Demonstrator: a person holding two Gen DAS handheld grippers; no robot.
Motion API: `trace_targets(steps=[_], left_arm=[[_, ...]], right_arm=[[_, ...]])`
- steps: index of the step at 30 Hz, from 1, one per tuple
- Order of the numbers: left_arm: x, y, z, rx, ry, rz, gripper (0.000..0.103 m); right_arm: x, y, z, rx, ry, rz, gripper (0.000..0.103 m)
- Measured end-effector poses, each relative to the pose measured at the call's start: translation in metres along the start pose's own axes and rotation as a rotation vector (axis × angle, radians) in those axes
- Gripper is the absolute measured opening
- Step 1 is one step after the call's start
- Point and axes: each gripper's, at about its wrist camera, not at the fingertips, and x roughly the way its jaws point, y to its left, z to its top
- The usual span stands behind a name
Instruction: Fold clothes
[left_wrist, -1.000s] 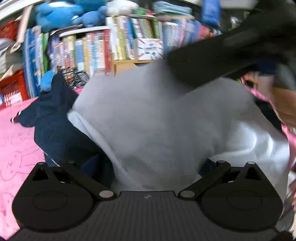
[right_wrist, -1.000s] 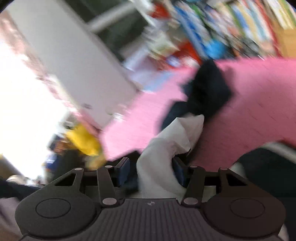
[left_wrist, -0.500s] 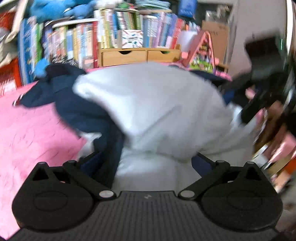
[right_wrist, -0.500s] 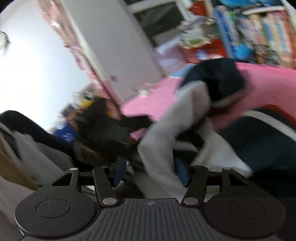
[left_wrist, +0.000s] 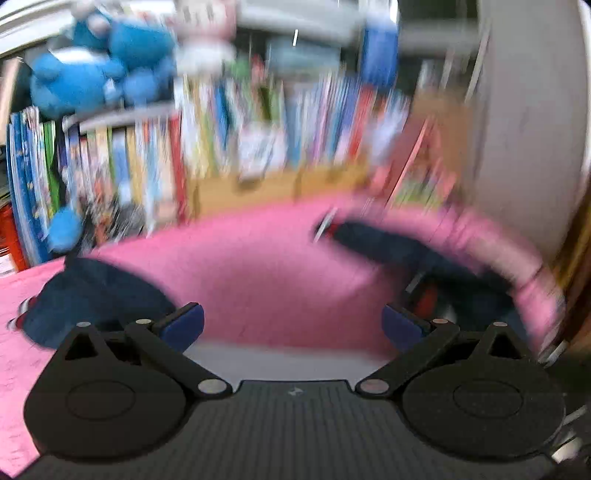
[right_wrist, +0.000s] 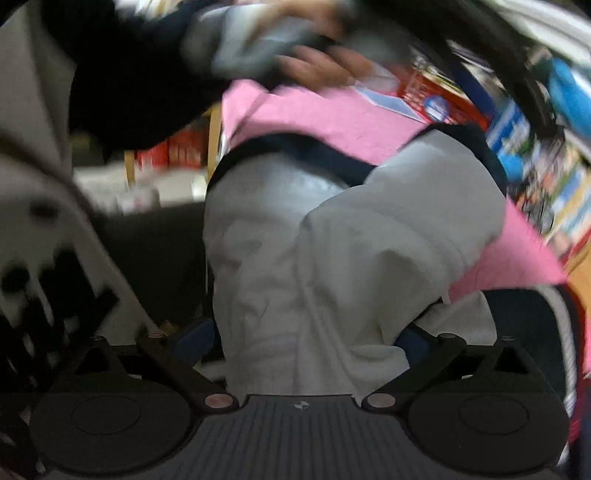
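Observation:
A grey garment (right_wrist: 351, 229) with navy trim lies bunched on the pink mat (right_wrist: 325, 114), folded over itself. My right gripper (right_wrist: 303, 339) is just above its near end; the jaws are opening, spread wide with the cloth between them and the blue pads at its sides, not pinching it. My left gripper (left_wrist: 291, 325) is open over the pink mat (left_wrist: 266, 273) with nothing between its pads; a pale strip of cloth (left_wrist: 284, 360) shows just under it. The left wrist view is blurred by motion.
Navy garments lie on the mat at the left (left_wrist: 92, 295) and the right (left_wrist: 424, 254). A full bookshelf (left_wrist: 221, 140) with a blue plush toy (left_wrist: 96, 74) stands behind the mat. A person's hand (right_wrist: 321, 62) is above the grey garment; pale printed fabric (right_wrist: 37, 221) fills the left.
The grey garment has left the left gripper's jaws and view. The right gripper rolled, came down over the garment on the mat, and its jaws spread from a pinch to wide.

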Motion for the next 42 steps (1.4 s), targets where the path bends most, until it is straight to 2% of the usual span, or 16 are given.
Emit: trace_targets(steps=[2,4,6,9,11,13,15,19,21,24,28,32,34,38,40,42], left_arm=[[0.005,-0.003,-0.022,0.036,0.054,0.027,0.098],[-0.012,0.009,-0.044,-0.027,0.068,-0.008,0.098],[-0.032,0.022,-0.062,-0.103,0.081,-0.033,0.098],[-0.059,0.023,-0.076,-0.091,0.095,-0.002,0.098],[-0.069,0.021,-0.083,-0.081,0.109,0.02,0.098],[-0.074,0.02,-0.088,-0.091,0.118,0.037,0.098],[-0.076,0.024,-0.091,-0.11,0.123,0.044,0.1],[-0.08,0.023,-0.099,-0.09,0.114,0.051,0.102],[-0.077,0.022,-0.1,-0.078,0.111,0.046,0.103],[-0.069,0.02,-0.099,-0.069,0.111,0.025,0.103],[-0.073,0.018,-0.085,-0.025,0.08,0.014,0.103],[-0.094,0.023,-0.062,0.013,-0.026,0.009,0.103],[-0.095,0.024,-0.053,0.047,-0.041,0.011,0.103],[-0.073,0.012,-0.055,0.117,0.058,-0.087,0.103],[-0.066,0.001,-0.063,0.166,0.097,-0.121,0.103],[-0.063,-0.009,-0.071,0.208,0.107,-0.128,0.103]], right_arm=[[-0.014,-0.002,-0.004,-0.017,-0.011,-0.004,0.1],[-0.039,-0.019,-0.011,0.042,-0.034,0.003,0.1],[-0.062,-0.041,-0.014,0.101,-0.089,-0.052,0.1],[-0.078,-0.086,-0.003,0.231,-0.172,-0.2,0.103],[-0.067,-0.115,0.01,0.318,-0.193,-0.225,0.103],[-0.045,-0.14,0.022,0.381,-0.191,-0.17,0.103],[-0.018,-0.151,0.036,0.393,-0.132,-0.099,0.103],[0.013,-0.139,0.043,0.333,0.006,-0.026,0.103],[0.016,-0.125,0.033,0.323,0.08,0.011,0.103],[0.009,-0.11,0.015,0.349,0.121,0.027,0.103],[-0.009,-0.093,0.01,0.337,0.126,-0.028,0.103],[-0.03,-0.081,0.011,0.286,0.147,-0.095,0.103],[-0.042,-0.081,0.012,0.263,0.152,-0.157,0.101],[-0.056,-0.072,0.008,0.265,0.134,-0.247,0.094],[-0.057,-0.065,0.006,0.271,0.142,-0.243,0.08],[-0.054,-0.061,0.005,0.277,0.148,-0.222,0.076]])
